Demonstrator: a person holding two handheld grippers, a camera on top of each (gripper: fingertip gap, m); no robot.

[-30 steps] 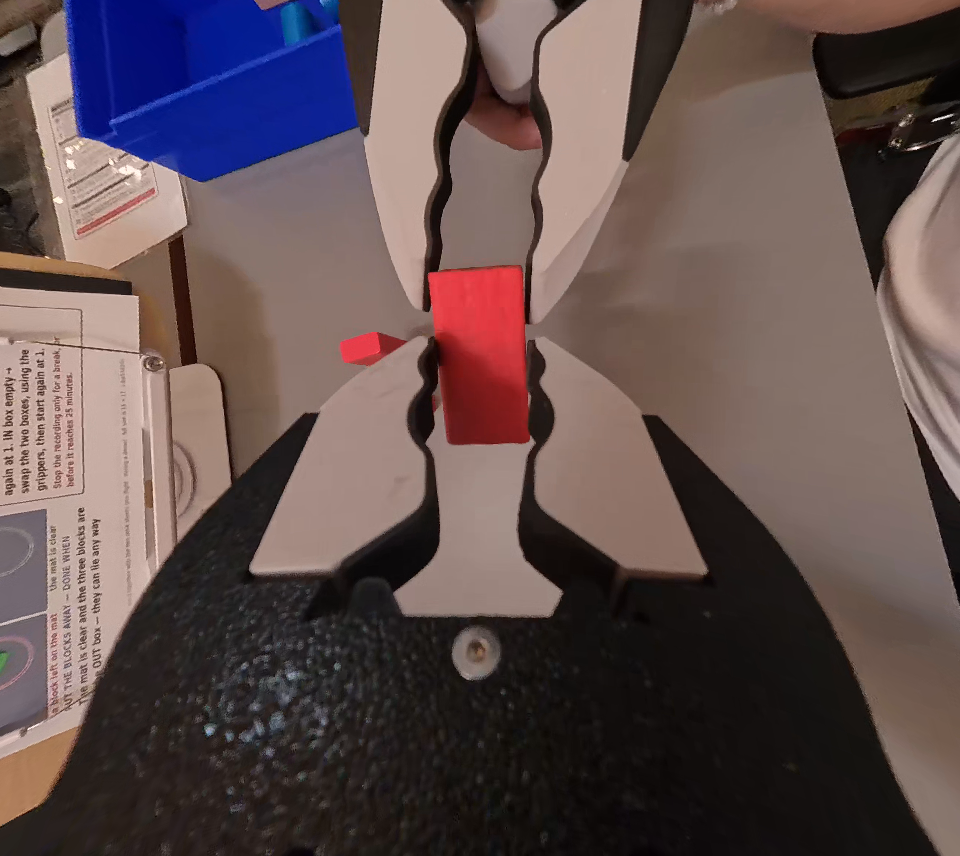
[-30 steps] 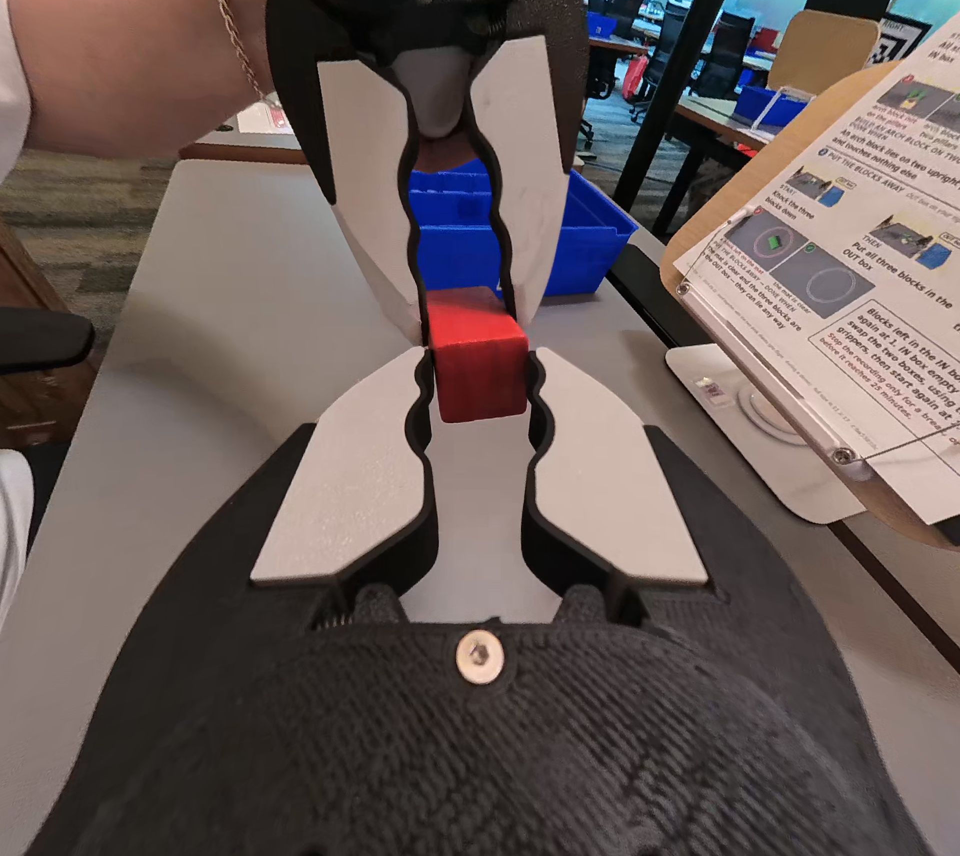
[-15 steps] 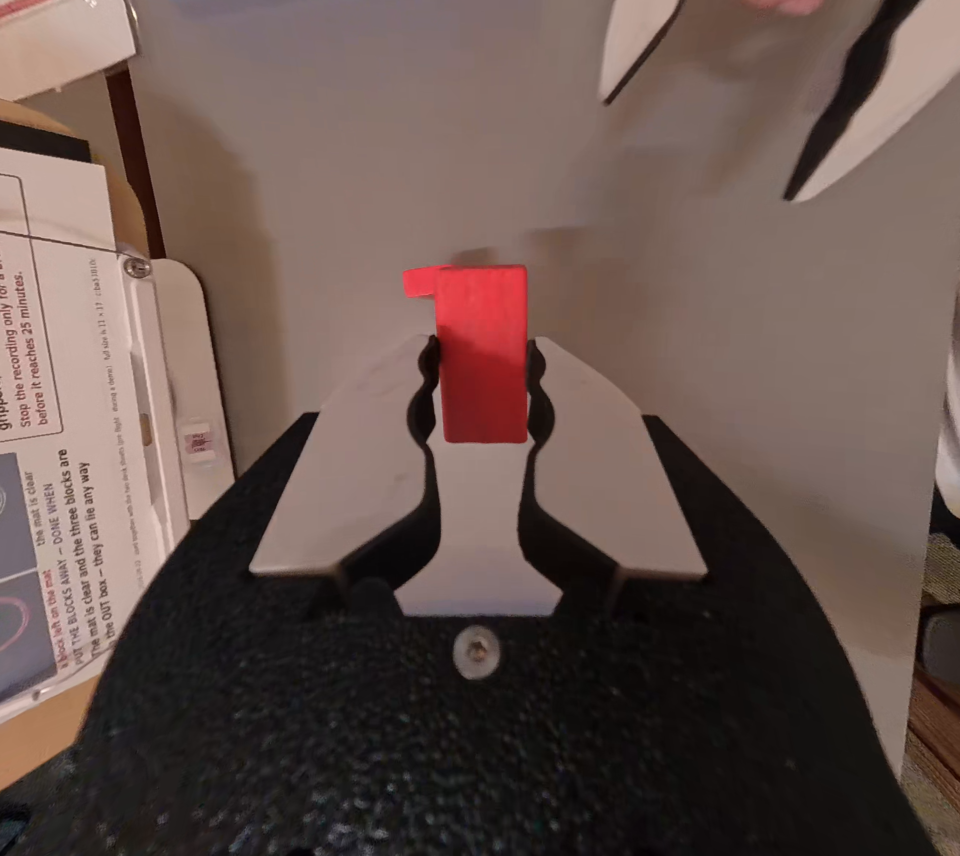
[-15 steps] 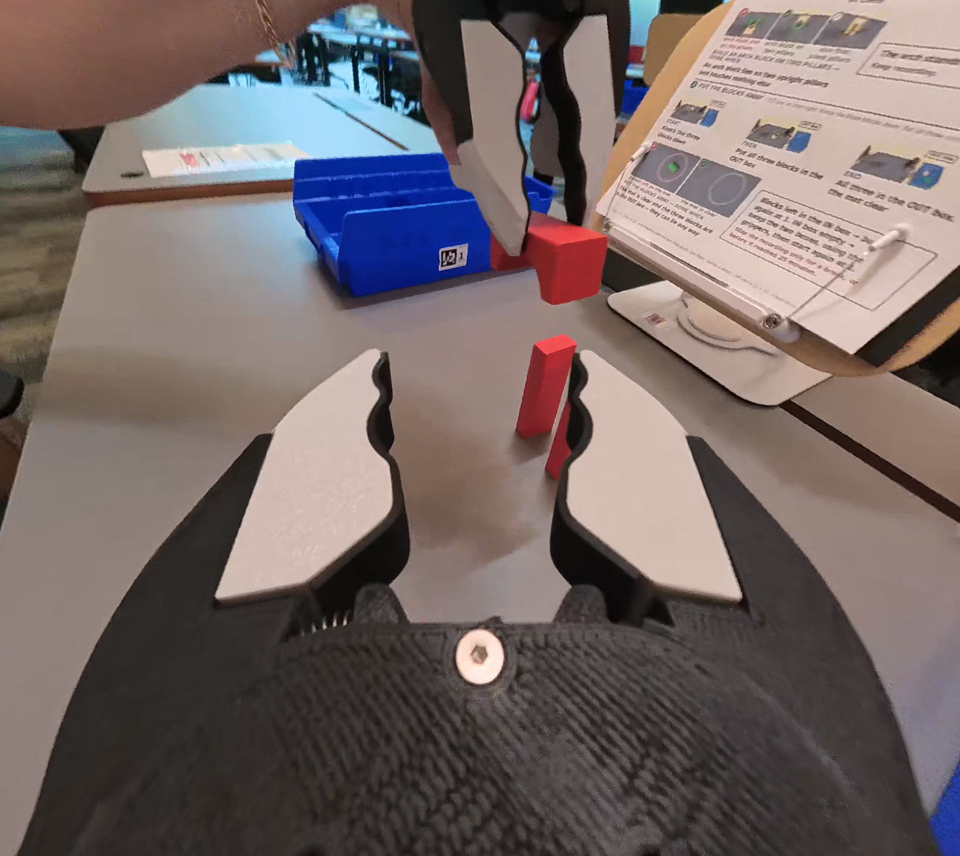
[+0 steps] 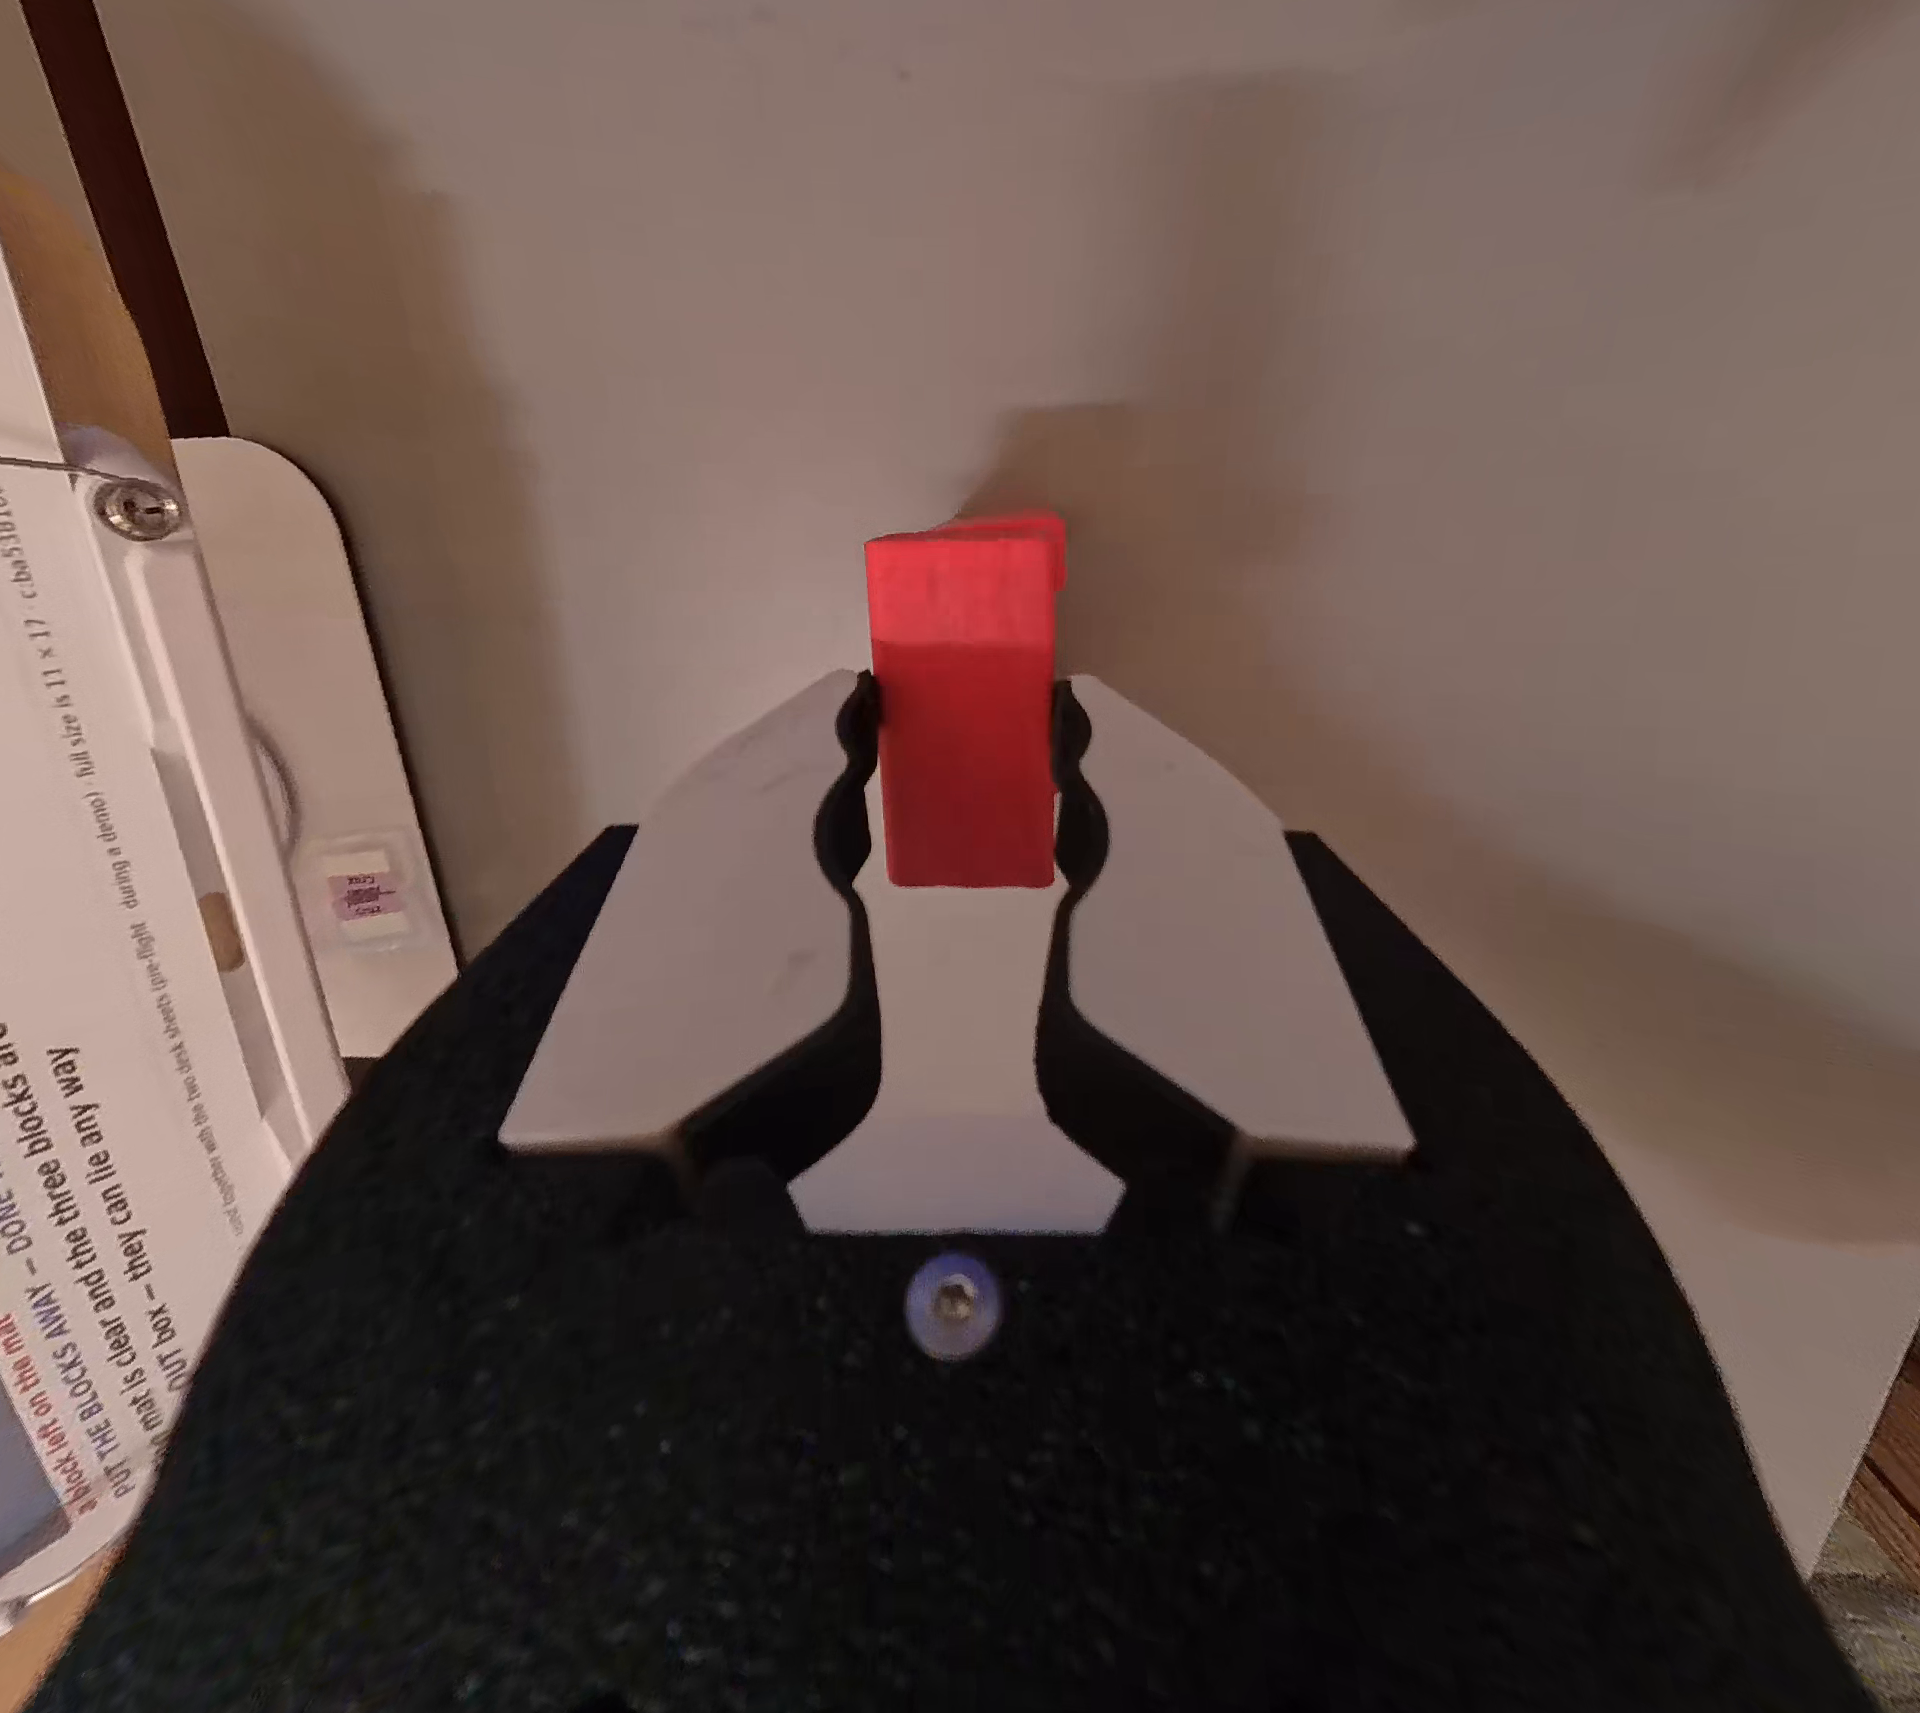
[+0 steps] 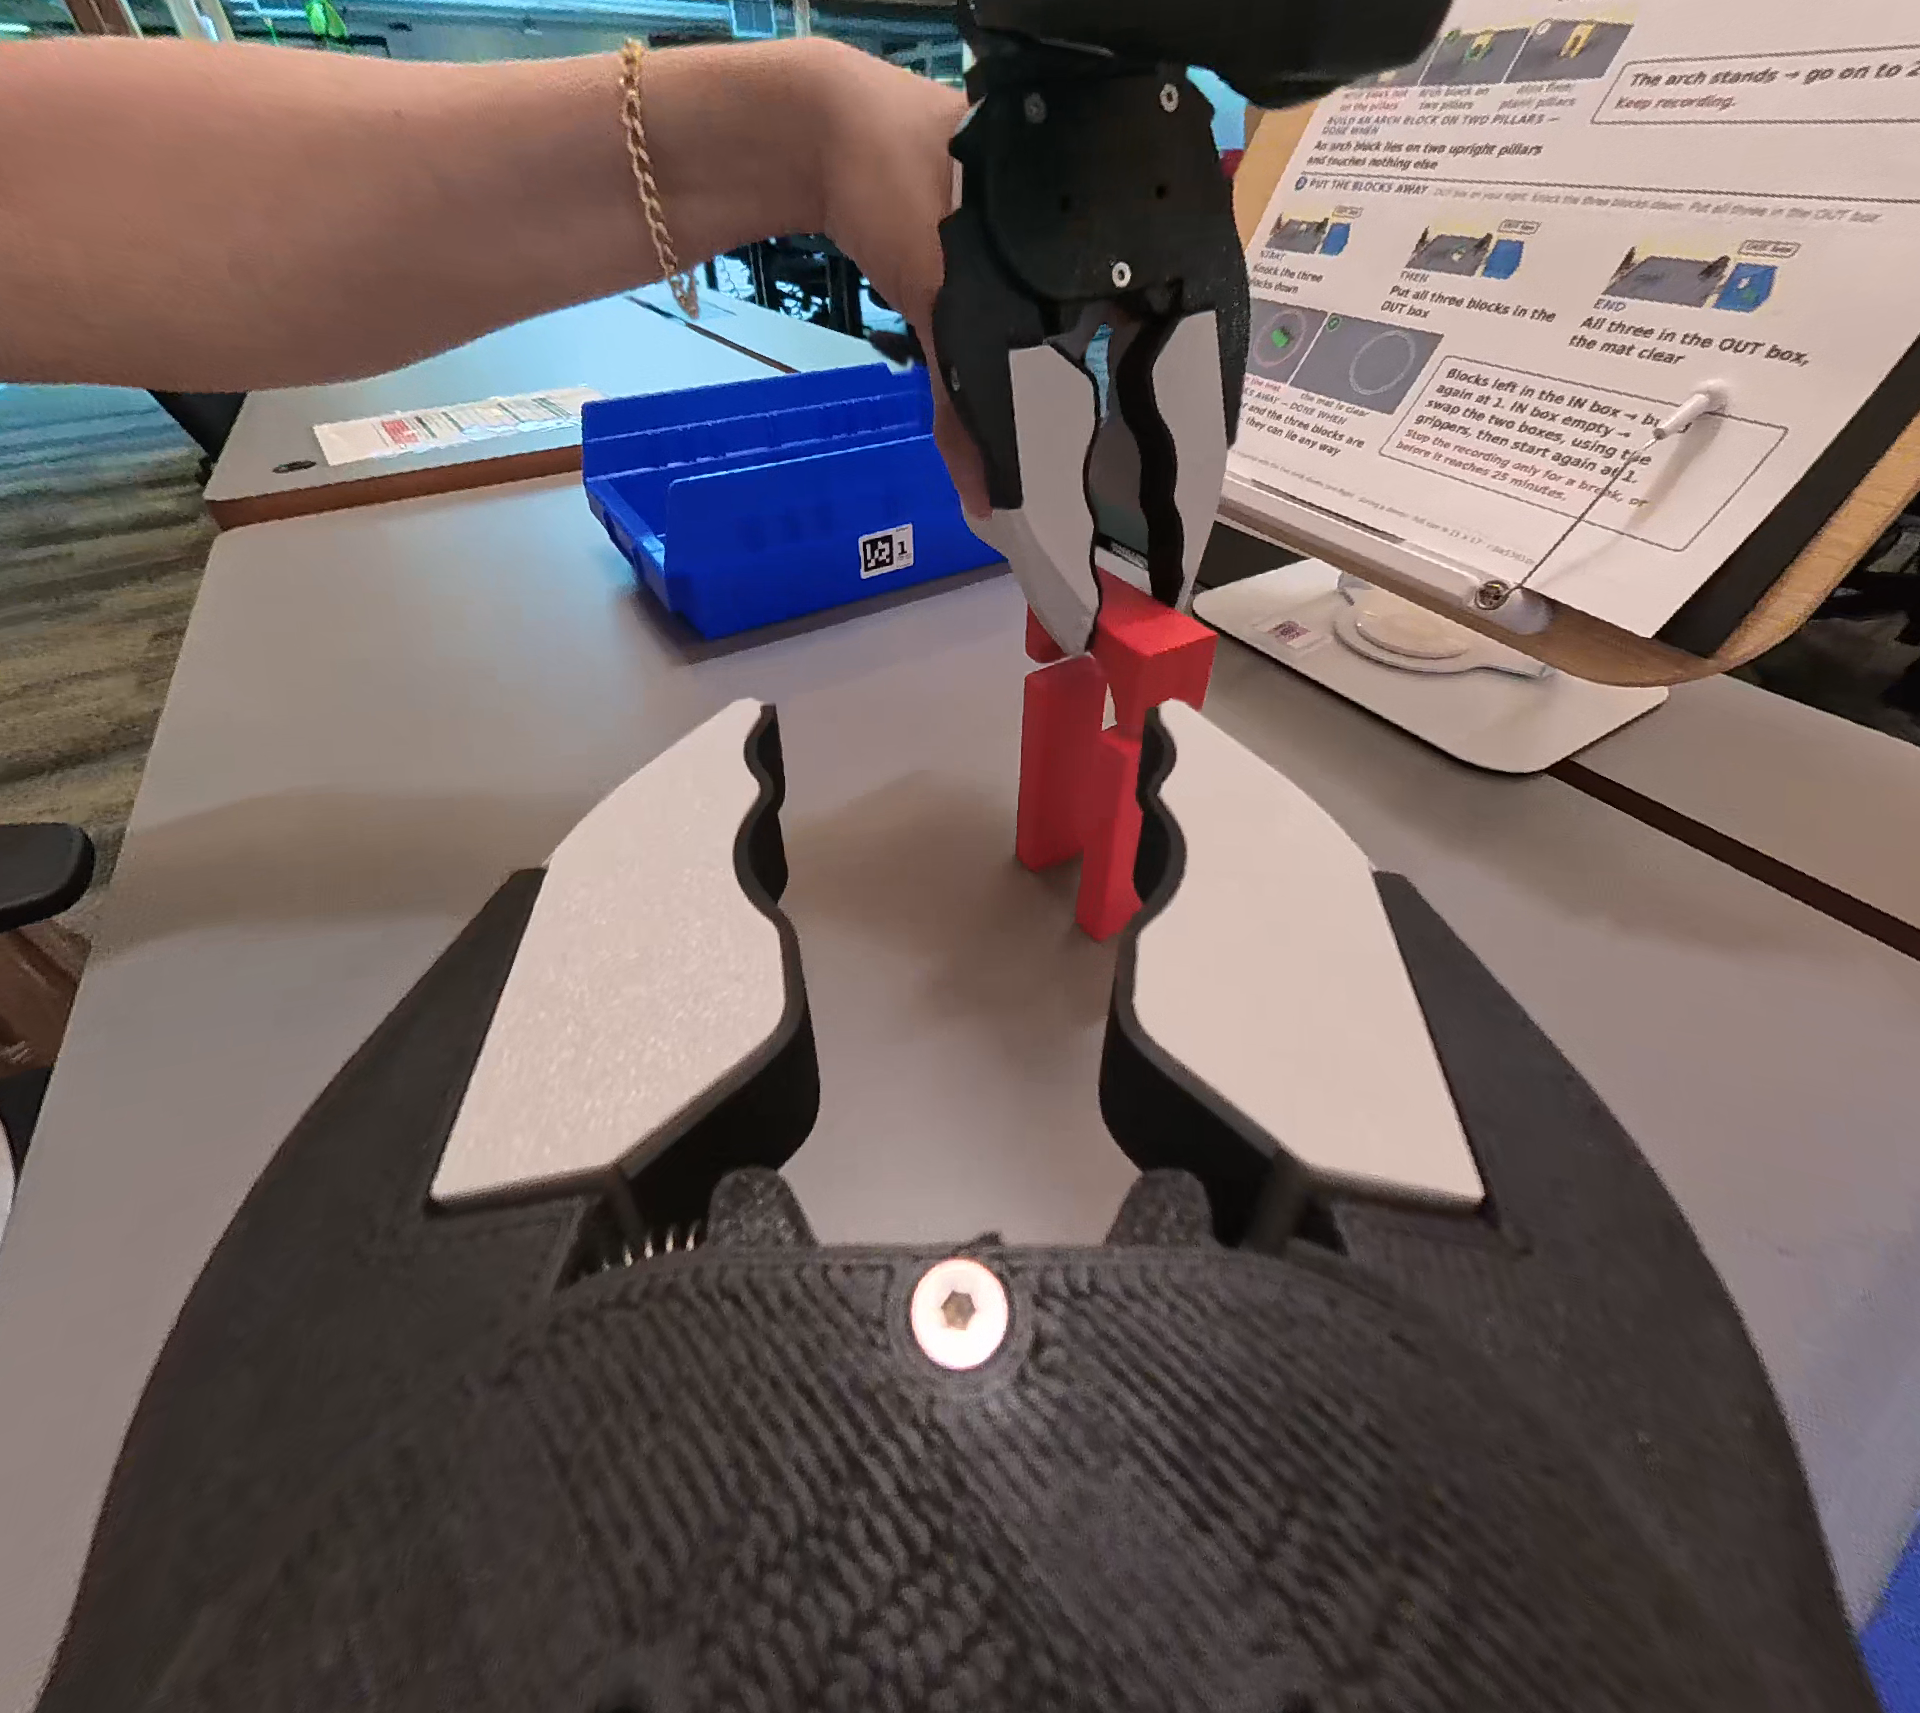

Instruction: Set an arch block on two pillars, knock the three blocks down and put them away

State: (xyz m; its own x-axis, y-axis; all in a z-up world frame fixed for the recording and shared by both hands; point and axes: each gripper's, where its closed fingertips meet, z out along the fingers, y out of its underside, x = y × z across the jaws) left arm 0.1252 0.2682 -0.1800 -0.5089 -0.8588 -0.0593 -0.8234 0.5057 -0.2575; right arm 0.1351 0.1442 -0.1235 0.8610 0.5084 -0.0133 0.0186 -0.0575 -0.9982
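Observation:
My left gripper (image 5: 966, 692) is shut on a red arch block (image 5: 961, 728) and points down at the grey table (image 5: 1039, 209). In the right wrist view the left gripper (image 6: 1127, 614) holds the arch block (image 6: 1158, 655) at the tops of two upright red pillars (image 6: 1055, 770), which stand close together on the table (image 6: 416, 728). I cannot tell whether the block rests on them. A red pillar top (image 5: 1044, 536) shows just behind the block. My right gripper (image 6: 961, 728) is open and empty, low over the table, its right finger next to the nearer pillar.
A blue box (image 6: 790, 520) stands behind the pillars to the left. A slanted instruction board (image 6: 1558, 261) on a white stand (image 6: 1455, 676) fills the right; it also shows in the left wrist view (image 5: 83, 936). A person's arm (image 6: 416, 209) reaches in from the left. The grippers' ends are close to 15 cm from one another.
The right gripper let go of the red block, opened and drew back. The left gripper carried the block down to the tops of the two pillars.

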